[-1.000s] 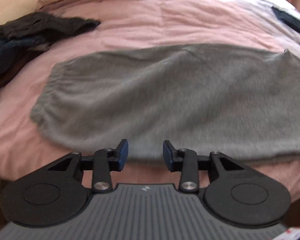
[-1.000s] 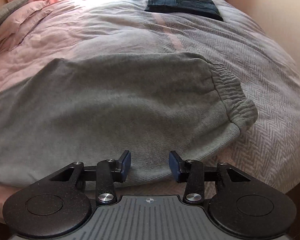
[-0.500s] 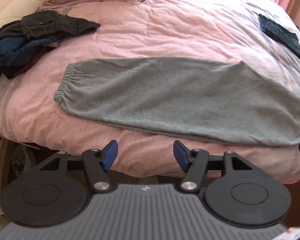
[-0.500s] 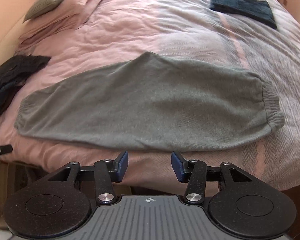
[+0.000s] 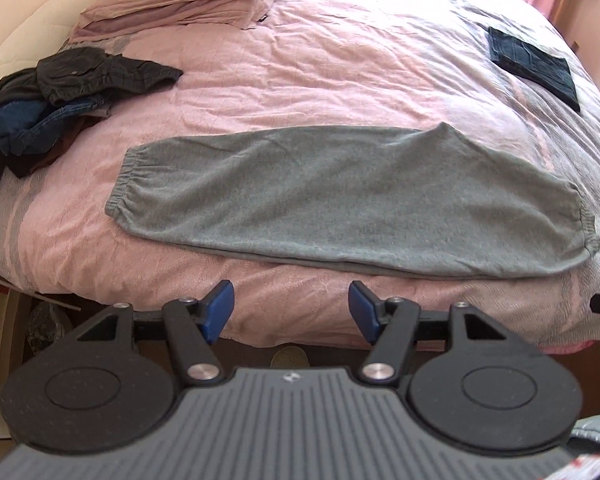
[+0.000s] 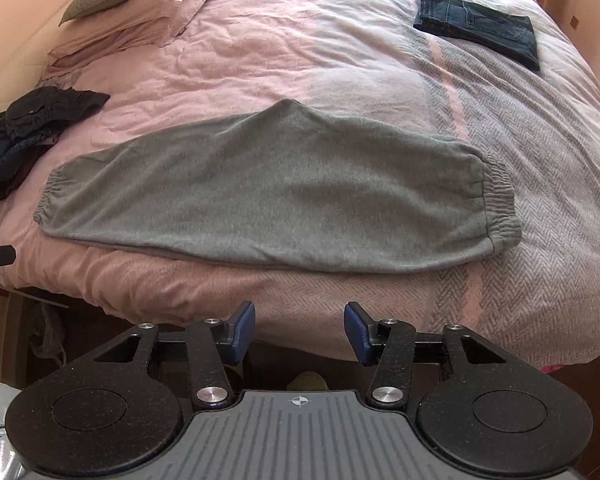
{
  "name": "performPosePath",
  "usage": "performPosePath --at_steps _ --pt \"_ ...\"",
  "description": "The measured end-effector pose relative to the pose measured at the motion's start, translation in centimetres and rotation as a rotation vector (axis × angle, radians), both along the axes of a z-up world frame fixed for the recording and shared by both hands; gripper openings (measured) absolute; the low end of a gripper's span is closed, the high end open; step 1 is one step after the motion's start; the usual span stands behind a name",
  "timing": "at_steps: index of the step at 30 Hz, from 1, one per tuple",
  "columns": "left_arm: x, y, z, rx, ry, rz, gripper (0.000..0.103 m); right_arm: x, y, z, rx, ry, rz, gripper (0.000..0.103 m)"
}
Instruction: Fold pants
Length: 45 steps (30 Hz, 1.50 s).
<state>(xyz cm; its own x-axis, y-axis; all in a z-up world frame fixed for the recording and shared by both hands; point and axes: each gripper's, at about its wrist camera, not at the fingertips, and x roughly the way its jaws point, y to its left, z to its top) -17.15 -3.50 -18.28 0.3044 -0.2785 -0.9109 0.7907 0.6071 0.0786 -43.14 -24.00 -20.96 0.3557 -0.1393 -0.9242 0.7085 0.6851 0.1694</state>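
Grey pants (image 5: 348,200) flat on bed (image 5: 300,60)

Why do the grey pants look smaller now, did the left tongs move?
Yes. The left tongs pulled up and back from the grey pants; more pink bed shows, and they opened wider, empty.

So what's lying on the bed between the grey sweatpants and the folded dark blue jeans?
Nothing: only bare bedcover separates the grey sweatpants from the folded dark blue jeans. The right wrist view shows it best; the left wrist view agrees.
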Motion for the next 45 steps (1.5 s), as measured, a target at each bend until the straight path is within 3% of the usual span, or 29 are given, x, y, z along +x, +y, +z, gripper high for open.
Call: performPosePath --at_steps 9,15,19,24,31,37,45 --pt "-0.3 -0.4 -0.3 0.015 0.021 -0.050 0.060 -0.3 0.2 0.2 0.000 0.019 -0.035 0.047" --pt "2.7 0.9 -2.3 -0.019 0.072 -0.022 0.060 0.3 -0.5 -1.0 -0.015 0.026 -0.111 0.047" --pt "7.7 3.0 -4.4 -0.126 0.111 0.052 0.059 0.8 -1.9 -1.7 -0.023 0.024 -0.197 0.047" --pt "16.2 6.2 -8.2 -0.253 0.200 0.276 0.058 2.6 -3.3 -3.1 -0.029 0.054 -0.264 0.047" --pt "25.7 10.4 -16.3 -0.414 0.273 0.556 0.057 6.2 -4.6 -7.5 -0.071 0.132 -0.278 0.047" --pt "30.3 12.4 -23.1 -0.507 0.350 0.718 0.053 7.8 -6.2 -10.7 -0.095 0.158 -0.322 0.047" --pt "32.3 14.4 -26.5 -0.814 0.438 0.788 0.050 8.6 -6.3 -14.2 -0.081 0.196 -0.327 0.047"
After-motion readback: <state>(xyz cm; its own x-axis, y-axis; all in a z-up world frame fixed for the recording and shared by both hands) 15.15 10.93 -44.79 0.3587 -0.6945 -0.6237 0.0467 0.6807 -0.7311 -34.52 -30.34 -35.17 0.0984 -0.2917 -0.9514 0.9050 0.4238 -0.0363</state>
